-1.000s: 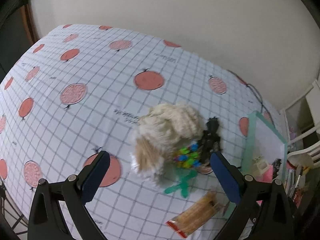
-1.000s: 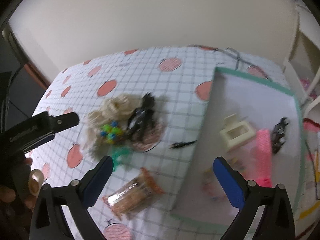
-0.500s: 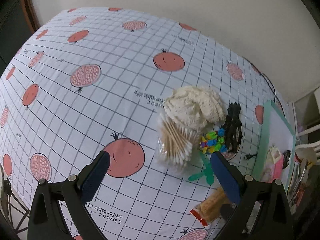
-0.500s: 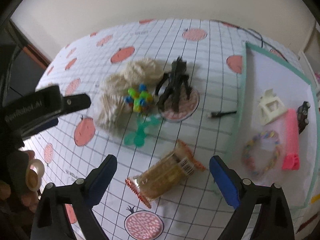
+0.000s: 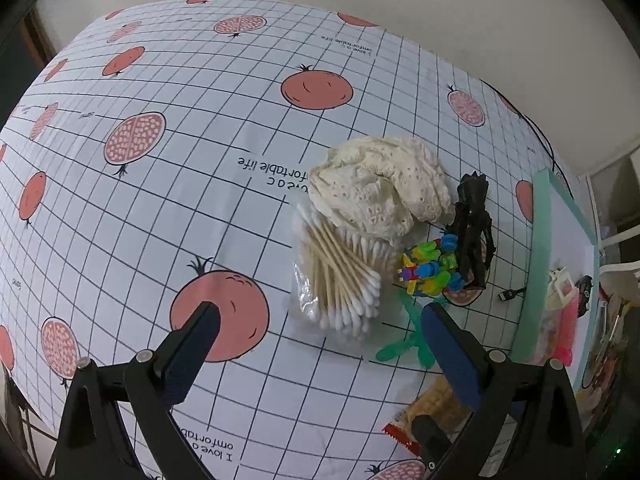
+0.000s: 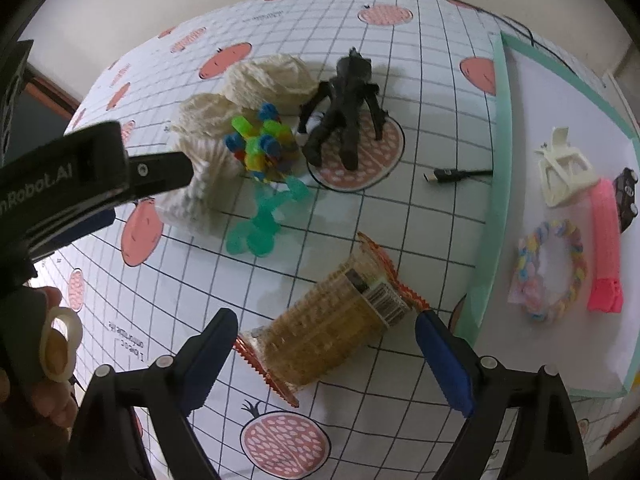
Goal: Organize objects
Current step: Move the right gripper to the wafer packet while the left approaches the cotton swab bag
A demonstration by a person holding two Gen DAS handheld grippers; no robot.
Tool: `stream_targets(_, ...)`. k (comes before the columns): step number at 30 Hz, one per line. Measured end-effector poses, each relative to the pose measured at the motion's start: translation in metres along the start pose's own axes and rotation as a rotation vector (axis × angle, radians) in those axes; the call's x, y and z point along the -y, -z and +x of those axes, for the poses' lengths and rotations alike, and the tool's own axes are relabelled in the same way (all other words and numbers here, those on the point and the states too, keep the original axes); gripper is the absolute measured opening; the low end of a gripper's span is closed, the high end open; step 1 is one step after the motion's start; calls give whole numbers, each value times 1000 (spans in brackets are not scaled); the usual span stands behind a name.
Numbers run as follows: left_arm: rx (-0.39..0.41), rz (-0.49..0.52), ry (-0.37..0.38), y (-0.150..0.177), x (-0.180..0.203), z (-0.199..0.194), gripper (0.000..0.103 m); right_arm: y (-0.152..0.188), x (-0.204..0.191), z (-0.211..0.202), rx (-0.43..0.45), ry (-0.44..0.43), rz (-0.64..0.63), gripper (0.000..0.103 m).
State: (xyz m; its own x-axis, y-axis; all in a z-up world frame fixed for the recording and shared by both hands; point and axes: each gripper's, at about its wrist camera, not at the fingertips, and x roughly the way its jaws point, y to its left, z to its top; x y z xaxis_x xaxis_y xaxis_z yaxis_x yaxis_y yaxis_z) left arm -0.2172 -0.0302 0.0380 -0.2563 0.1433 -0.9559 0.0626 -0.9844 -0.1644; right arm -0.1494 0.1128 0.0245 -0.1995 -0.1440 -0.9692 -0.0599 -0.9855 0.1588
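Note:
A pile lies mid-table: a bag of cotton swabs point(image 5: 340, 276), a cream knitted cloth point(image 5: 380, 188), a colourful block toy point(image 5: 430, 266), a black figure point(image 5: 472, 224) and a green plastic piece point(image 5: 408, 344). My left gripper point(image 5: 320, 344) hangs open just before the swabs. In the right wrist view my right gripper point(image 6: 326, 344) is open around a cracker packet point(image 6: 332, 320), which lies on the cloth between its fingers. The block toy point(image 6: 262, 144), black figure point(image 6: 346, 100) and green piece point(image 6: 260, 220) lie beyond it.
A white board with a teal edge point(image 6: 496, 184) lies at the right, carrying a cream clip point(image 6: 564, 172), a pink comb point(image 6: 606, 248), a pastel ring point(image 6: 552, 276) and a small black car point(image 6: 626, 196). A black cable plug point(image 6: 452, 175) lies beside it.
Both grippers have moved down and closer to the table. The swab bag now fills the space ahead of the left one, and the cracker packet has come between the right one's fingers.

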Motion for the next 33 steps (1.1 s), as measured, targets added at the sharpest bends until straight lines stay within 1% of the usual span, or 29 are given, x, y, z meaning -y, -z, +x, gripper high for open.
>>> stream_targets(4,2,6,-13,-2,2,7,100,2,2,7,-21,4,3,91)
stream_targets(8,1,5,-9,-3,3,12,100,3,2,12,-33,4,5,91)
stream_targets(13,10,8,-12,-3,4,15,99,2,2,13,-12,13,2,91)
stream_targets(17,3,22,-25,-3,6,20,95,3,0,14,4,36,-23,90)
stream_targets(19,-1,27,-37,-3,7,22,95,4,-2,14,13,53,-39,89)
stream_targets(21,-3,26,-41,-3,7,23,95,4,-3,14,21,74,-55,85)
stream_targets(25,-1,32,-46,-2,6,24,93,5,-1,13,34,95,-65,80)
stream_targets(28,-9,42,-51,-2,6,26,85,6,1,12,42,104,-73,75)
stream_targets(33,-22,44,-63,1,7,28,85,7,7,9,58,107,-70,65)
